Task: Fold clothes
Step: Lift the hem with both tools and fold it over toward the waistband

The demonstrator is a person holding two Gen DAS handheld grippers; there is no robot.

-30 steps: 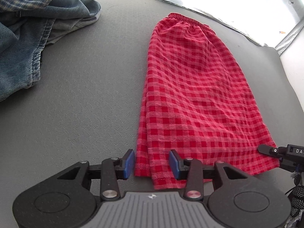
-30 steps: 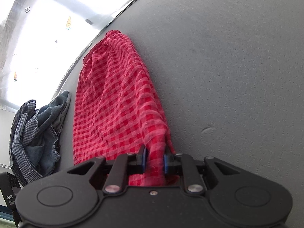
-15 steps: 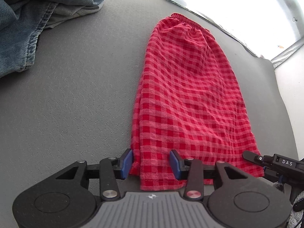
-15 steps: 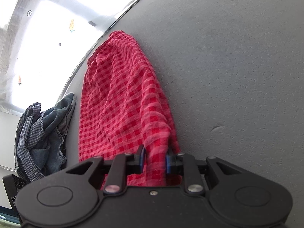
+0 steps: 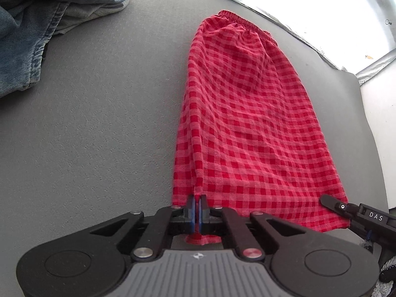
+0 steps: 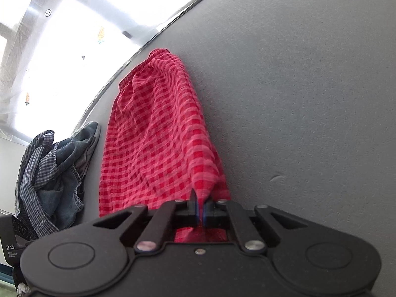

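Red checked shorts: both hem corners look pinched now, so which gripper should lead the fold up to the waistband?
Neither clearly: the left gripper and right gripper are each shut on a hem corner of the red checked shorts, so moving them together looks best.

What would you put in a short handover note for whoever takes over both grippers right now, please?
Left gripper: shut on the near-left hem corner of the red checked shorts.
Right gripper: shut on the near-right hem corner.
The shorts lie lengthwise on the grey table, folded in half, elastic waistband at the far end. A pile of unfolded denim and plaid clothes sits at far left.
Done: lengthwise fold, both corners gripped.
Left: probably carry the hem to the waistband, then fold the pile.
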